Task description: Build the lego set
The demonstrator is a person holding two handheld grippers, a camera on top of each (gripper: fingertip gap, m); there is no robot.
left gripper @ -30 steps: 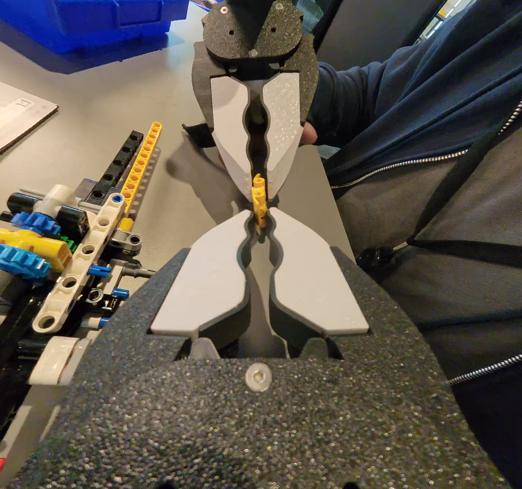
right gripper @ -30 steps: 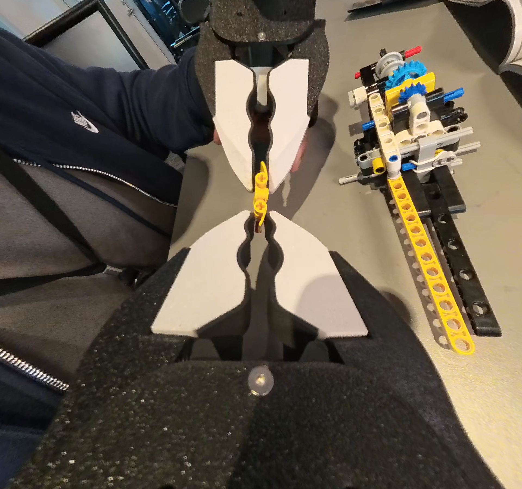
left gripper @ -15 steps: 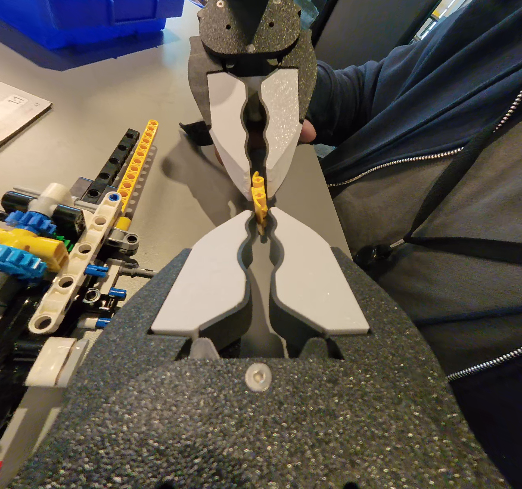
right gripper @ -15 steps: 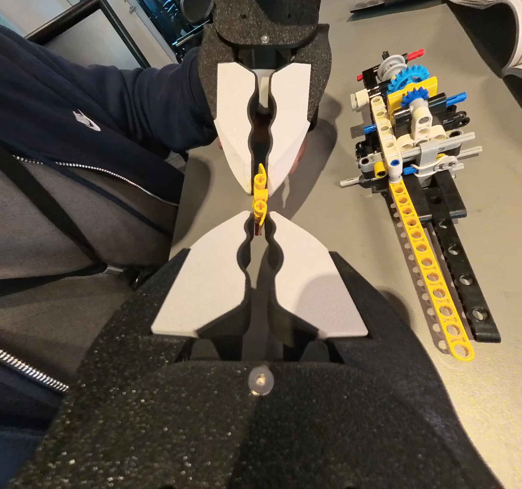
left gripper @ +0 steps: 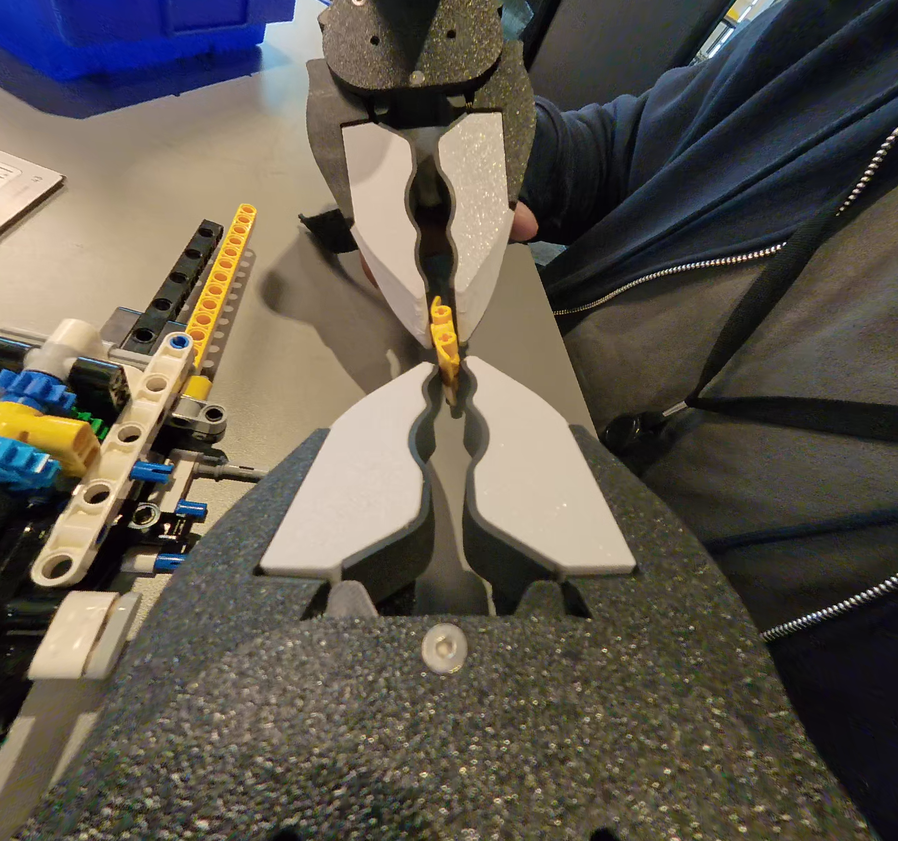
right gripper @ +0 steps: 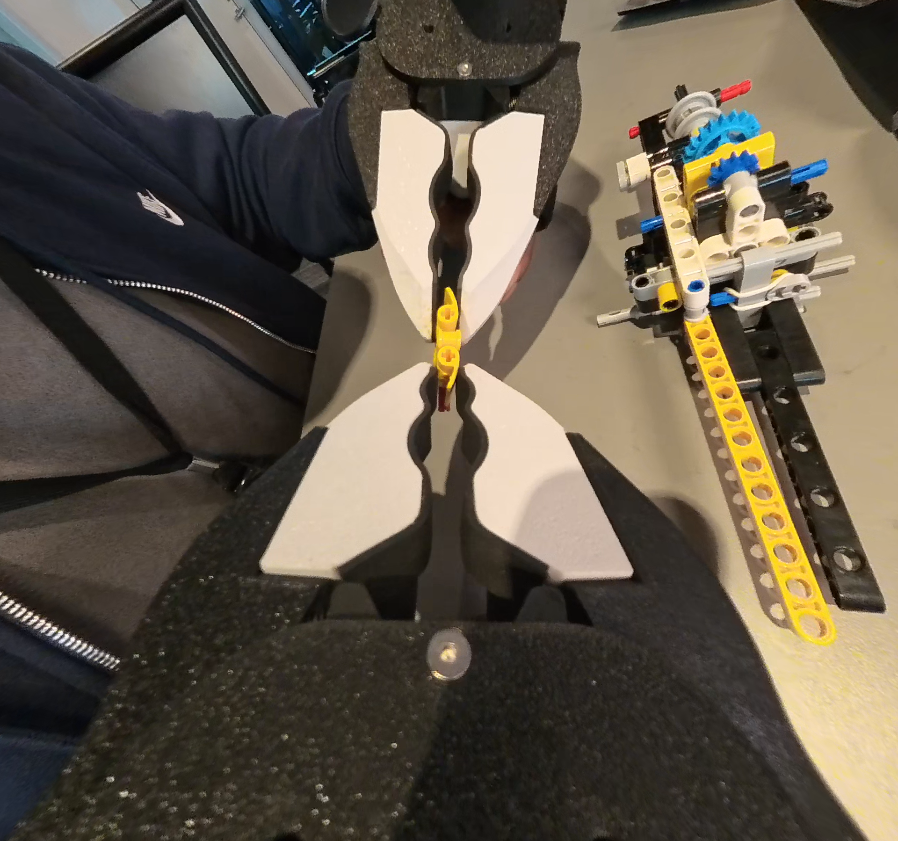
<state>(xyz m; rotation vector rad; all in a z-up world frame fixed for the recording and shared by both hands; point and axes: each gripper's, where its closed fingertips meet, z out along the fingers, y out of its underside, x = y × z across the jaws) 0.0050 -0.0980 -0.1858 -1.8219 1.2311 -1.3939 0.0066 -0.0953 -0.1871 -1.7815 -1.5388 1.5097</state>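
Little has changed in the last sec: our left gripper (left gripper: 449, 370) and right gripper (right gripper: 446, 370) stay tip to tip, both closed on the small yellow connector pieces (right gripper: 447, 341), w/ a dark red bit just visible in the right tips. We've drifted slightly vs the model (right gripper: 719, 244), so the join looks unfinished, prob still pressing. All this hangs over the table edge (left gripper: 559, 312) near the person's torso; free room lies toward the model, blue bin (left gripper: 146, 6) well apart.
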